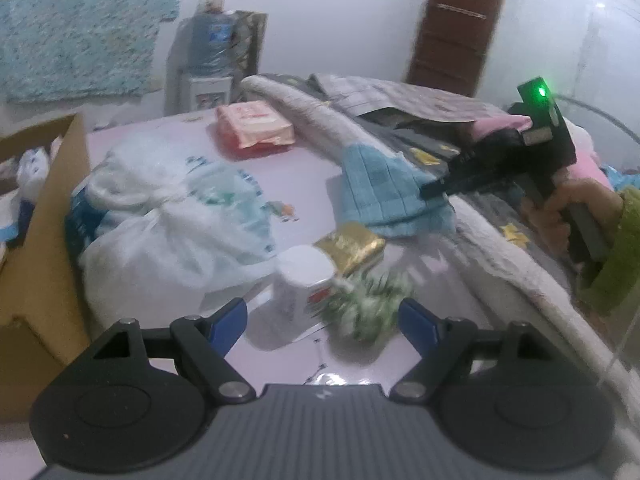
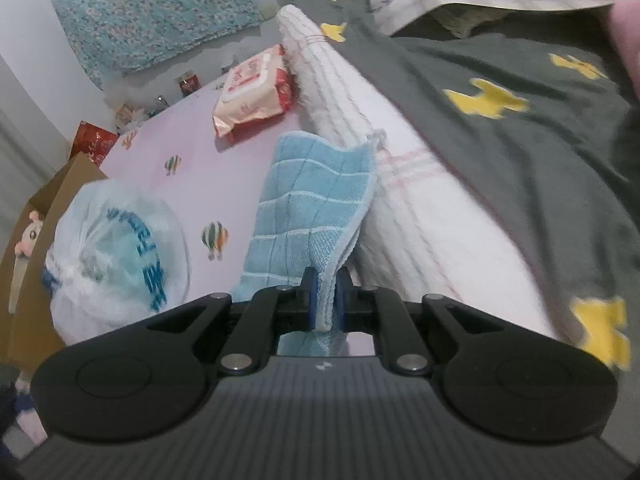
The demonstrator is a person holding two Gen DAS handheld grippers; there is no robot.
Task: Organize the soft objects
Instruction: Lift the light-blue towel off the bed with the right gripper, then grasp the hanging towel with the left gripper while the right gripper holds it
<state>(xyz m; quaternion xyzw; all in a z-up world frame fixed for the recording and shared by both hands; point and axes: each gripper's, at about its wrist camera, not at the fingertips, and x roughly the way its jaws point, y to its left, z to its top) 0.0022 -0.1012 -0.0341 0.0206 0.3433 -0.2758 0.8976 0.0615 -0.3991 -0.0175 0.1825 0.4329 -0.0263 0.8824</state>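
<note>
right claw, blue towel edge pinched between

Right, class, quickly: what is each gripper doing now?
Left gripper: open, holding nothing.
Right gripper: closed on the blue towel.

text: none legible — bag print blurred | wipes pack — unreadable

White wall, brown door — water dispenser
</note>
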